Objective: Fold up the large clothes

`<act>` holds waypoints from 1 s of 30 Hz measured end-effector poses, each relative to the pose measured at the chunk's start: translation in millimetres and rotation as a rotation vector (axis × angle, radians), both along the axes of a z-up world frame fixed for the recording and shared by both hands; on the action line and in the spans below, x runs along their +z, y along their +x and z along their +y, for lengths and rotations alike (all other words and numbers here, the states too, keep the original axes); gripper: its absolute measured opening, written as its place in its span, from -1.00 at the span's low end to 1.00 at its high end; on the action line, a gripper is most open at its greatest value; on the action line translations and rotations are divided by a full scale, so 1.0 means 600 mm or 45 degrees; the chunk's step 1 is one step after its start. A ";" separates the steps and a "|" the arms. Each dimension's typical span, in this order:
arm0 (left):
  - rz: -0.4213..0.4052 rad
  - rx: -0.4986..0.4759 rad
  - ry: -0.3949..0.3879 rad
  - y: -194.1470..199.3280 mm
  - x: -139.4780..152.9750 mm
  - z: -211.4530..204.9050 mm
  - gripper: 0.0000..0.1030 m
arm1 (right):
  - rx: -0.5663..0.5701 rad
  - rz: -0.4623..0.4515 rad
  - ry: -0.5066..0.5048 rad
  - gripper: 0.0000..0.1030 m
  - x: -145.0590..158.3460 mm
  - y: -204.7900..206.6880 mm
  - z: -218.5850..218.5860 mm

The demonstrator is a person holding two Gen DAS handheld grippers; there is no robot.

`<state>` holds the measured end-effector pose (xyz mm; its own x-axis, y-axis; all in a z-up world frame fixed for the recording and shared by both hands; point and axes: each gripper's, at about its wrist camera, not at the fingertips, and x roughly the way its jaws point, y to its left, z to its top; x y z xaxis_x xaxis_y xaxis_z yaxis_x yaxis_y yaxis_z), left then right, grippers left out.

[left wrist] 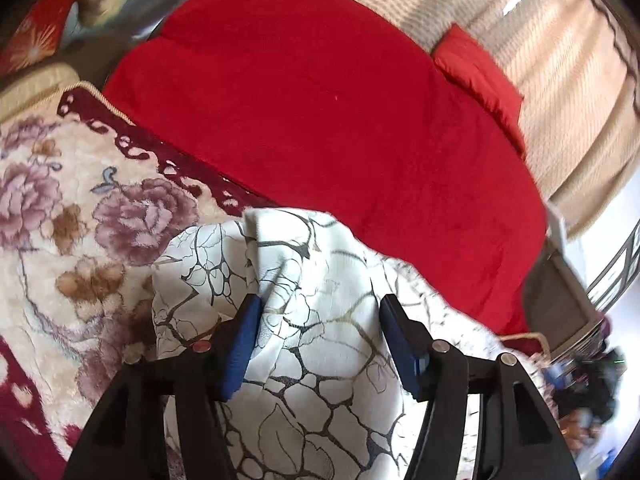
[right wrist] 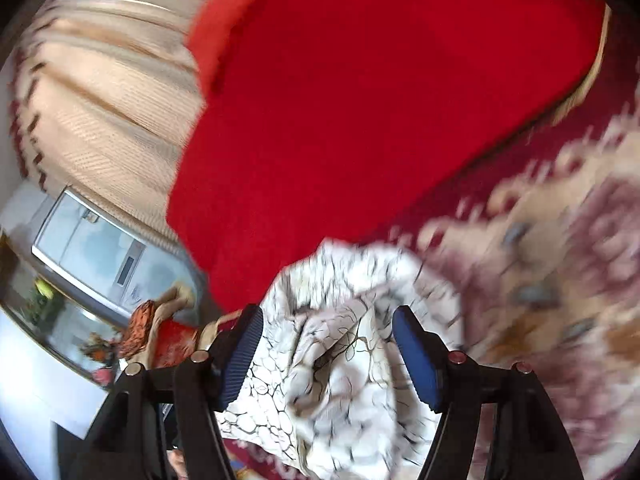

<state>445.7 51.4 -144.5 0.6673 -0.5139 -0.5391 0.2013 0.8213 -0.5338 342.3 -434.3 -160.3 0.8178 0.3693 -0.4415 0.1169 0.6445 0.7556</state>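
Note:
A white garment with a dark crackle print lies bunched on the bed, partly over the floral blanket and against the red blanket. My left gripper stands open just above it, blue pads apart, with the cloth lying loose between and below them. In the blurred right wrist view the same garment is crumpled in folds. There my right gripper is open over it and neither pad presses on the cloth.
A red pillow lies at the far edge of the red blanket, before beige curtains. Another red cushion sits at the upper left. The right wrist view shows a glass cabinet beside the bed.

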 end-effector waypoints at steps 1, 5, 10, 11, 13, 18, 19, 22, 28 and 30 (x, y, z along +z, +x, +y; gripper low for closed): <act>-0.003 -0.003 0.019 0.002 -0.004 -0.005 0.13 | 0.008 -0.032 -0.041 0.38 0.014 -0.018 0.006; -0.043 -0.019 0.074 -0.009 0.009 -0.021 -0.42 | 0.272 -0.016 -0.015 0.32 0.009 -0.040 0.078; -0.098 -0.049 0.037 -0.026 0.017 -0.010 -0.43 | 0.356 0.195 -0.112 0.23 -0.059 0.011 0.166; -0.104 -0.067 0.034 -0.026 0.017 -0.010 -0.42 | 0.353 0.232 -0.118 0.19 -0.076 0.029 0.175; -0.112 -0.081 0.039 -0.026 0.018 -0.010 -0.43 | 0.339 0.235 -0.152 -0.16 -0.090 0.048 0.184; -0.181 -0.134 -0.061 -0.011 0.045 -0.010 -0.67 | 0.368 0.192 -0.188 -0.70 -0.071 0.087 0.202; -0.178 -0.147 -0.048 -0.006 0.050 -0.011 -0.71 | 0.366 0.174 -0.190 -0.72 -0.069 0.093 0.200; -0.211 -0.114 -0.123 0.022 0.067 -0.010 -0.72 | 0.332 0.090 -0.125 -0.75 -0.045 0.121 0.185; -0.254 0.078 -0.033 0.066 0.090 -0.015 0.12 | 0.228 0.038 0.079 -0.73 -0.032 0.247 0.119; -0.243 0.113 -0.005 0.067 0.092 -0.015 0.48 | 0.178 0.056 0.185 -0.72 -0.047 0.291 0.099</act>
